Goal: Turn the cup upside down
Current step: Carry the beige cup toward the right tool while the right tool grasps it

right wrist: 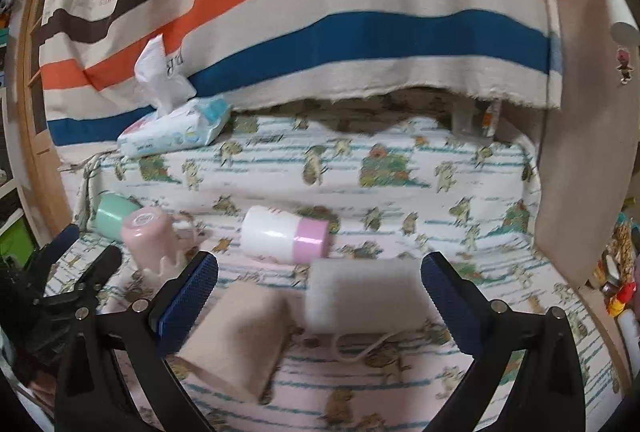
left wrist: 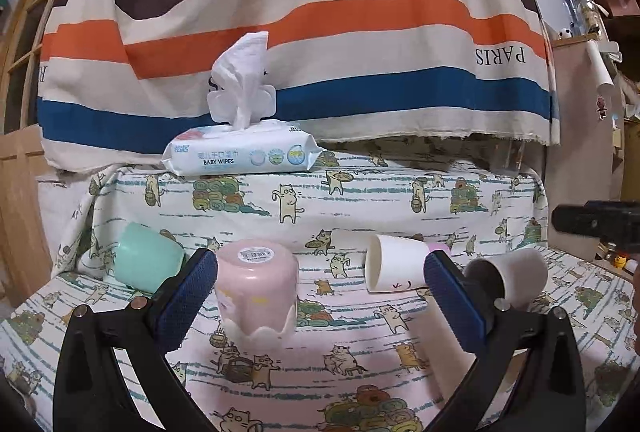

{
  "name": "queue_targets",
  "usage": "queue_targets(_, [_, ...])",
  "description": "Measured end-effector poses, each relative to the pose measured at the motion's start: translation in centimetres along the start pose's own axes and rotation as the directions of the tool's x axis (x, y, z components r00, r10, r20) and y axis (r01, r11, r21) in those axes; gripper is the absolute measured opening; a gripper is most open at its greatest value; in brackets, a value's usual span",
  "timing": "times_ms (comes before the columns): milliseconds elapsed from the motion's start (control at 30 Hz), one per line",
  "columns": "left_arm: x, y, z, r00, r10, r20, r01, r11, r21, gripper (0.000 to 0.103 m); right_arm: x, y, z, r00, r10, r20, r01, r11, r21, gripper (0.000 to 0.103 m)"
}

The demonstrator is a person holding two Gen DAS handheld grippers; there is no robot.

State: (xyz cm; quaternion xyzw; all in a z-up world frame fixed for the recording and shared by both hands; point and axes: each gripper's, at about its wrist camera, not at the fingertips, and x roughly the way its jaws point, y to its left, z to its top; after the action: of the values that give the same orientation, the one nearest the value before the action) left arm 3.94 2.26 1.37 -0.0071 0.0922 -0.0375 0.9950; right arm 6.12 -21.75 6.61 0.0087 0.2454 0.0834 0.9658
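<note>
Between the blue pads of the left gripper (left wrist: pixel 320 296) stands a pale pink cup (left wrist: pixel 256 296); a mint green cup (left wrist: pixel 148 260) lies left of it. The tablecloth (left wrist: pixel 360 200) ahead has cartoon cats, the curtain (left wrist: pixel 320 12) orange, blue and brown stripes.

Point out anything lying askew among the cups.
Several cups are tipped on their sides on the cat-print cloth: the mint cup, the white paper cup and the grey cup. Only the pink cup stands mouth-down, label on top.
</note>
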Motion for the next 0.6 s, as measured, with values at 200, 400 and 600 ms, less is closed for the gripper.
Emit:
queue_targets(200, [-0.2, 1.5, 0.6, 0.999, 0.047, 0.018, -0.046, 0.998, -0.05, 0.103, 2.3, 2.1, -0.1, 0.985, 0.036, -0.17, -0.036, 0.999, 0.004, 0.103])
queue_targets(400, [-0.1, 4.0, 1.0, 0.997, 0.072, 0.011, -0.069, 0.986, -0.153, 0.103, 5.9, 3.5, 0.0, 0.932, 0.065, -0.356, -0.048, 0.997, 0.058, 0.102])
queue_targets(600, [0.4, 5.4, 0.9, 0.996, 0.089, -0.012, -0.09, 0.975, -0.202, 0.103, 9.7, 4.2, -0.7, 0.867, 0.131, -0.48, -0.045, 0.982, 0.186, 0.101])
